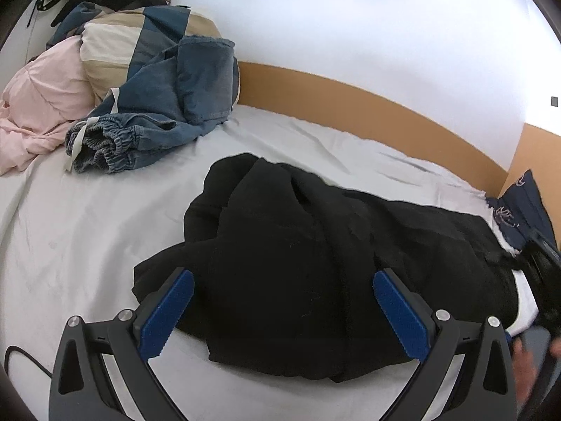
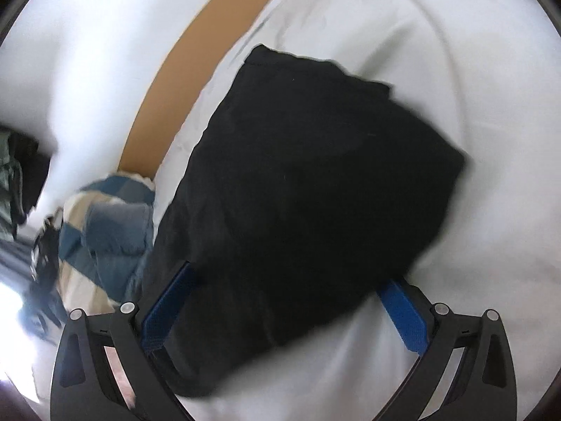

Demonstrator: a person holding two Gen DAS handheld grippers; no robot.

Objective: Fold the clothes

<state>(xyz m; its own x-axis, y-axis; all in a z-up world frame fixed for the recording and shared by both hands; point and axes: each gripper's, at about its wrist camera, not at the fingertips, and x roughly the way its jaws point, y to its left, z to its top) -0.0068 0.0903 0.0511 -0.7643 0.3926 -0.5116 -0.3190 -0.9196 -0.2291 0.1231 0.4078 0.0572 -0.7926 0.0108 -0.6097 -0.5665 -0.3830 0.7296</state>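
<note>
A black garment [image 1: 315, 245] lies bunched and partly folded on the white bed sheet [image 1: 87, 245]. My left gripper [image 1: 283, 275] hovers open over its near edge, with the blue pads [image 1: 168, 312] wide apart and nothing pinched. In the blurred right wrist view the same black garment [image 2: 308, 175] fills the middle. My right gripper [image 2: 287, 277] is open there, and the cloth lies across its fingertips and hides them. At the right edge of the left wrist view a dark tool [image 1: 543, 266] and a hand [image 1: 524, 354] sit by the garment's far end.
A heap of clothes lies at the back left: blue denim trousers [image 1: 157, 119], a pink garment [image 1: 42, 105], a beige and blue piece [image 1: 115, 45]. An orange-brown bed board [image 1: 350, 105] runs along the white wall. A navy patterned cloth [image 1: 522, 203] lies at the right.
</note>
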